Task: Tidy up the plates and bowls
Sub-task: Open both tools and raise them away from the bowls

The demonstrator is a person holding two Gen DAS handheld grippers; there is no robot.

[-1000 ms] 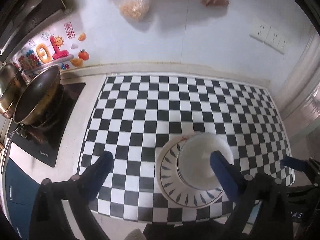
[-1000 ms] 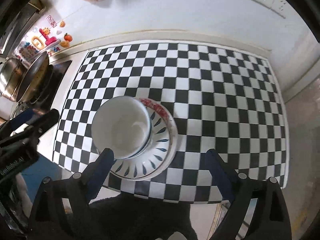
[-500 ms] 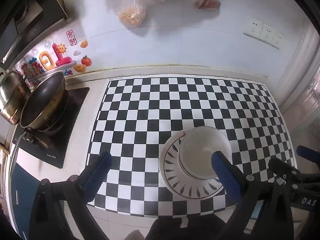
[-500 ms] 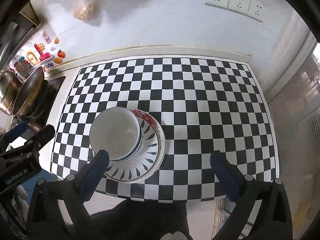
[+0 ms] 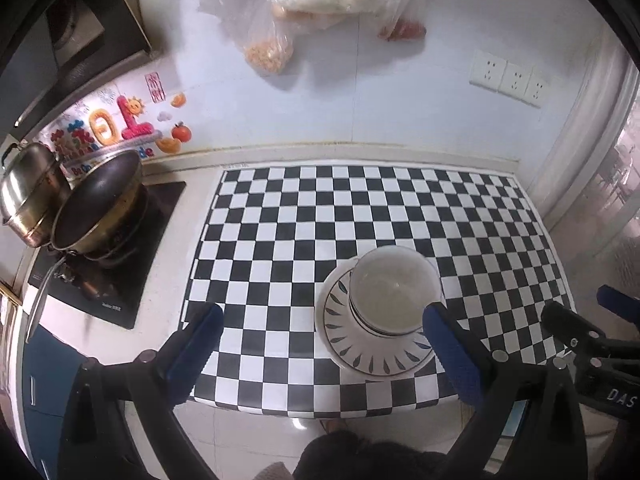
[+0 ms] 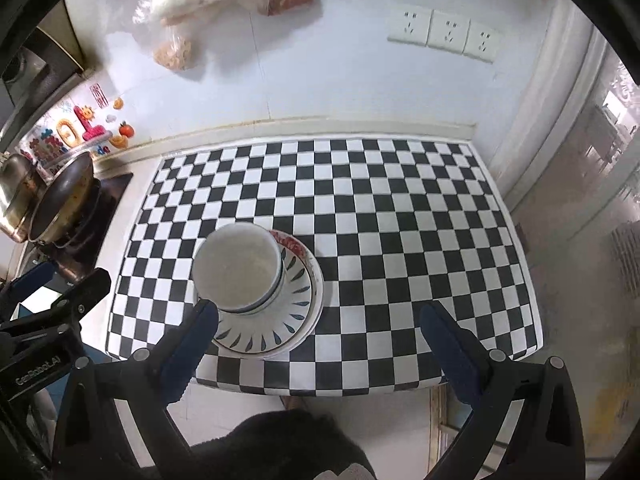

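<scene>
White ceramic bowl (image 6: 240, 268) sits stacked on leaf-patterned plates (image 6: 276, 326), near edge of checkered worktop (image 6: 400, 240) | my left claw (image 5: 320, 336) wide open, empty | right claw (image 6: 316, 320) wide open, empty

I'm standing in a home kitchen. On my left a dark wok (image 5: 100, 204) and a steel pot (image 5: 30, 196) sit on a black cooktop (image 5: 116, 276). Food bags (image 5: 320, 4) hang on the far white wall near sockets (image 5: 508, 78), above a checkered counter mat (image 5: 360, 208).
</scene>
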